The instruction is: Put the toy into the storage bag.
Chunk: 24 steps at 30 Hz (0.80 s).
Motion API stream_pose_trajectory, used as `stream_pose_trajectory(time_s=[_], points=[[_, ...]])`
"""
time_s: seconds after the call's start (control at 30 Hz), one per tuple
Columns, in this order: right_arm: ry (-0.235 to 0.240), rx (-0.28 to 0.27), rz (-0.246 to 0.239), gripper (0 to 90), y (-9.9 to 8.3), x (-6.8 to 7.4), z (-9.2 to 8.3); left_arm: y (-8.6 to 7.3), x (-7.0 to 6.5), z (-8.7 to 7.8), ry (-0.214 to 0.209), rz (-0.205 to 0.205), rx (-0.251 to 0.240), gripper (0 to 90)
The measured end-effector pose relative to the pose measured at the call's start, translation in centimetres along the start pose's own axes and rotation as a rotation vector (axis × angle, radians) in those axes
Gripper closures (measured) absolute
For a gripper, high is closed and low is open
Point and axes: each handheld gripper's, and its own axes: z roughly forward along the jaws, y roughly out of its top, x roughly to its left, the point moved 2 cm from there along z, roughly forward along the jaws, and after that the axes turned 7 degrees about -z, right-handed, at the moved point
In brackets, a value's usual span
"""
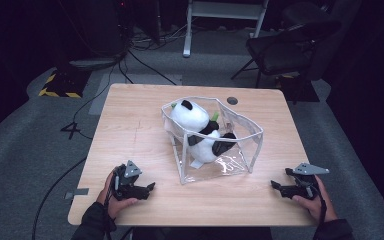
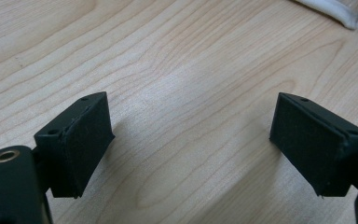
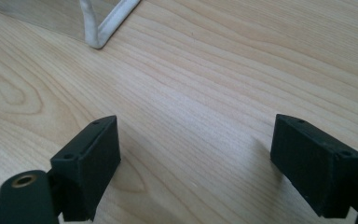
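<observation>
A clear white-edged pouch (image 1: 215, 142) stands open mid-table (image 1: 130, 115), with a plush panda (image 1: 200, 130) inside, apparently lying on its side. Well apart from it near the front edge, the left gripper (image 1: 147, 189) and right gripper (image 1: 276, 186) rest with jaws spread wide, nothing between them.

Pale wooden surface (image 1: 130, 125) with a round cable hole (image 1: 232, 100) near its far edge. Beyond, a black folding chair (image 1: 280, 50), white frame legs (image 1: 187, 30), cables (image 1: 145, 65) across grey floor (image 1: 25, 150).
</observation>
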Motion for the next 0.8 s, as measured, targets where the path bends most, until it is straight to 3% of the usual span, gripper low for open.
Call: stream_pose_trajectory(time_s=[0.8], points=[[-0.002,-0.004,0.017,16.6,-0.01,-0.37,0.05,-0.13,-0.12,-0.08,0.003,-0.008,-0.004,13.2]])
